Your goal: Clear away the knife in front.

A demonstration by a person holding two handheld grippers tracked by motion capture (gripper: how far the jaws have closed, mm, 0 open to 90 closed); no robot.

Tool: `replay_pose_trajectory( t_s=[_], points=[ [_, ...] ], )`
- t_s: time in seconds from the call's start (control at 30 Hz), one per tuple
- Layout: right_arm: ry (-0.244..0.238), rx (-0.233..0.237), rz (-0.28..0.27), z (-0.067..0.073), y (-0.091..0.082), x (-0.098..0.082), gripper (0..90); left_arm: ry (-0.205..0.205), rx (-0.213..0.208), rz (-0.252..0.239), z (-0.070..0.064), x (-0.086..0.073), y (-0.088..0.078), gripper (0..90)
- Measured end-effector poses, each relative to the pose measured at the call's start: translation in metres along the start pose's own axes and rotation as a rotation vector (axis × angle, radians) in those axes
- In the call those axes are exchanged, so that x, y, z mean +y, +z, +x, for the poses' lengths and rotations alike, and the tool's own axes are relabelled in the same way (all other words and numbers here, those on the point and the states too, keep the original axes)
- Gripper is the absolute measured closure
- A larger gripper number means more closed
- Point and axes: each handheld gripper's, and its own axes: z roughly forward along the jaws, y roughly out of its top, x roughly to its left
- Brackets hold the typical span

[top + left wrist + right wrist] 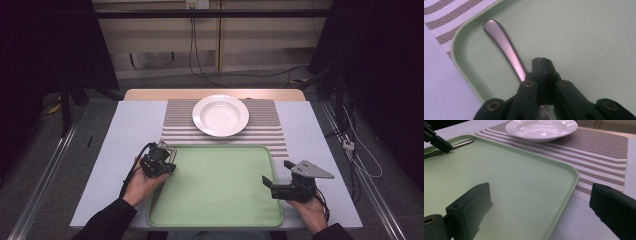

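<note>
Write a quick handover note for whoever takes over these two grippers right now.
Left gripper: jaws shut, over the near-left part of the green tray, beside the metal utensil handle; whether they pinch the utensil cannot be told.
Right gripper: jaws open, nothing between them, at the tray's right edge.
White bowl sits on the striped mat beyond the tray, nothing in it.
Done: utensil reached. Left: probably lift it off the tray.

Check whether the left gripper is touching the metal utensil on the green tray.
Cannot tell. In the left gripper view the shut left gripper sits beside the utensil handle; neither contact nor gap shows plainly.
</note>
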Motion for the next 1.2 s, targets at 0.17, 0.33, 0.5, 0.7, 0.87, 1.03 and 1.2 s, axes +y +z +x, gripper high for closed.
replay_pose_trajectory(
  t_s=[0.17,0.33,0.5,0.7,0.87,1.03,1.2],
  points=[
    [0.0,0.001,0.0,0.0,0.0,0.0,3.7,-0.009,0.003,-0.005,0.0,-0.004,-0.002,90.0],
    [0.001,0.0,0.001,0.0,0.0,0.0,3.7,0.008,0.011,0.007,-0.002,-0.007,-0.006,90.0],
    [-0.003,0.0,0.004,-0.001,0.0,0.0,3.6,-0.005,0.018,0.004,0.0,-0.011,-0.008,90.0],
    [-0.002,0.0,0.002,0.0,0.0,0.0,3.6,-0.016,0.012,-0.003,0.001,-0.014,-0.009,90.0],
    [-0.001,0.001,0.002,0.0,0.0,0.0,3.6,-0.018,0.011,-0.006,0.002,-0.014,-0.01,90.0],
    [-0.005,0.001,0.003,0.0,0.0,0.0,3.7,-0.008,-0.015,-0.044,0.003,-0.014,-0.012,87.3],
    [-0.001,0.002,0.002,0.001,0.0,0.0,3.7,0.012,-0.02,-0.113,0.0,-0.013,-0.016,65.0]
  ],
)
